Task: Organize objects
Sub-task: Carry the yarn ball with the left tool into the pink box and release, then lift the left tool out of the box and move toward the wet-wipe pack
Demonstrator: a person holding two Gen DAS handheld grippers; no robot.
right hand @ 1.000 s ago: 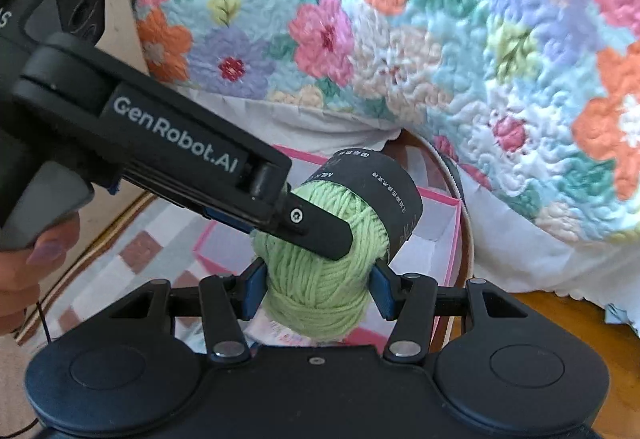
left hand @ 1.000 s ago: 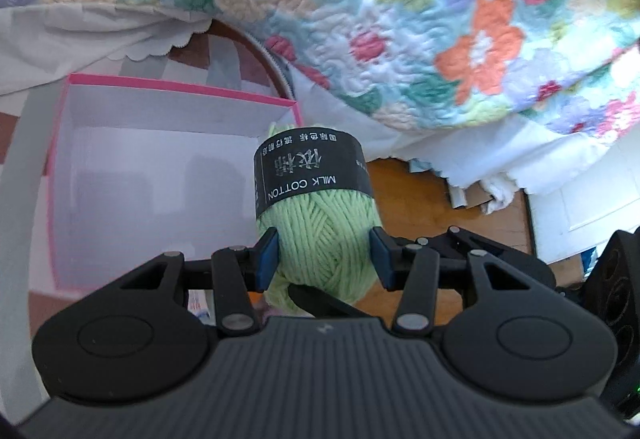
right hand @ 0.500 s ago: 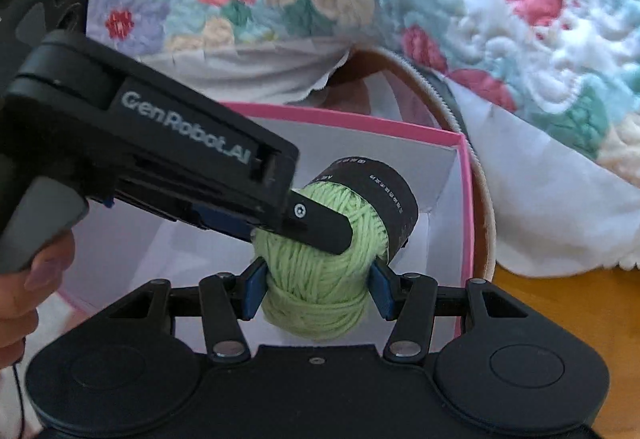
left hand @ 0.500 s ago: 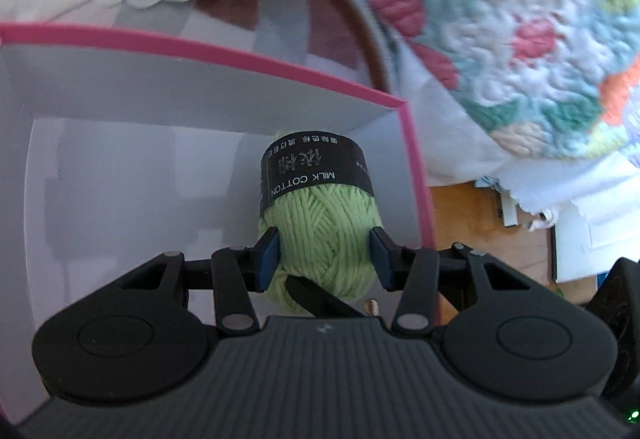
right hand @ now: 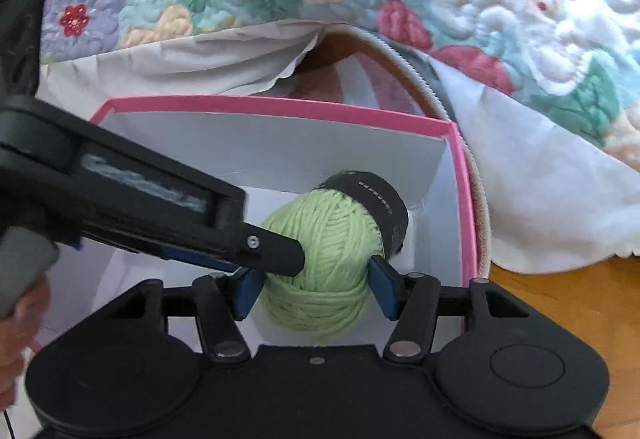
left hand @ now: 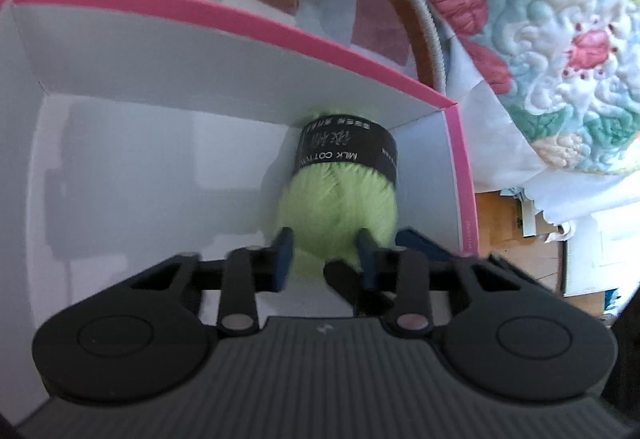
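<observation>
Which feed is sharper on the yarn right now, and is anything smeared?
Right wrist view: the green yarn ball is sharp, with separate strands showing, while the lettering on the left gripper is smeared. Left wrist view: the yarn and gripper pads are motion-blurred, and the pink box rim is bowed by the fisheye.

blurred: yarn ball point(left hand: 338, 205), left gripper point(left hand: 325, 253) fingertips | cut off: pink box point(left hand: 224, 15) left edge
</observation>
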